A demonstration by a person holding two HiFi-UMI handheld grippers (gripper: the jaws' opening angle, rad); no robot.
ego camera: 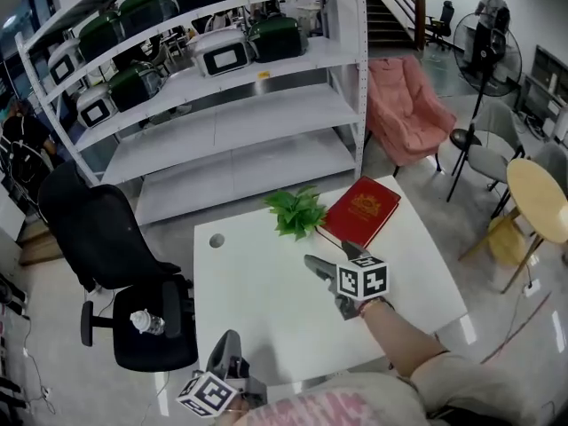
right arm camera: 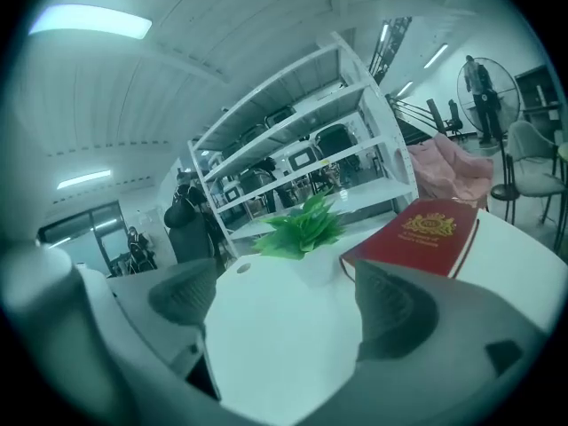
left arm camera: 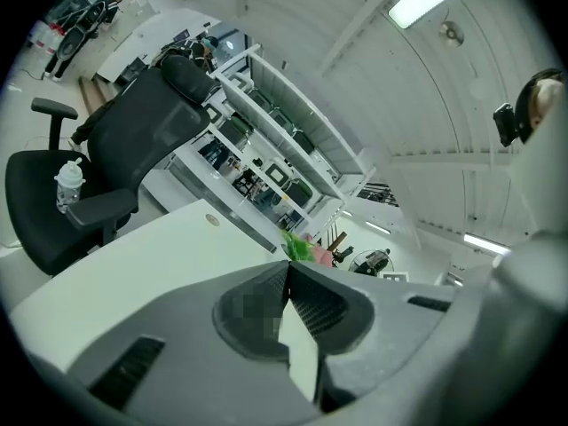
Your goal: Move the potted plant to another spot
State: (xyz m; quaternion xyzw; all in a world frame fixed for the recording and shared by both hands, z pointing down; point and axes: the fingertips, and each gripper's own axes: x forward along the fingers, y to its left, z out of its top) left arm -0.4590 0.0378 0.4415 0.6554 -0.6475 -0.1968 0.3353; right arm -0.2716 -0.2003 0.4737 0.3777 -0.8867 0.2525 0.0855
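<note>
We see R gripper (ego camera: 330, 257) jaws wide apart, empty, facing plant (ego camera: 297, 209) by book (ego camera: 362, 209). L gripper (ego camera: 229, 349) jaws together, empty

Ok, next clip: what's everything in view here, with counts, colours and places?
table: one, white, centre
potted plant: one, green, table's far edge
book: one, red, just right of the plant
shelving unit: one, white, behind the table
cases: several, green and white, on the upper shelves
office chair: one, black, left of the table
bottle: one, clear, on the chair seat
armchair: one, pink, right of the shelves
round table: one, pale wood, far right
fan: one, black, upper right
left gripper: grey, jaws together, empty
right gripper: grey, jaws apart, empty, facing the plant
</note>
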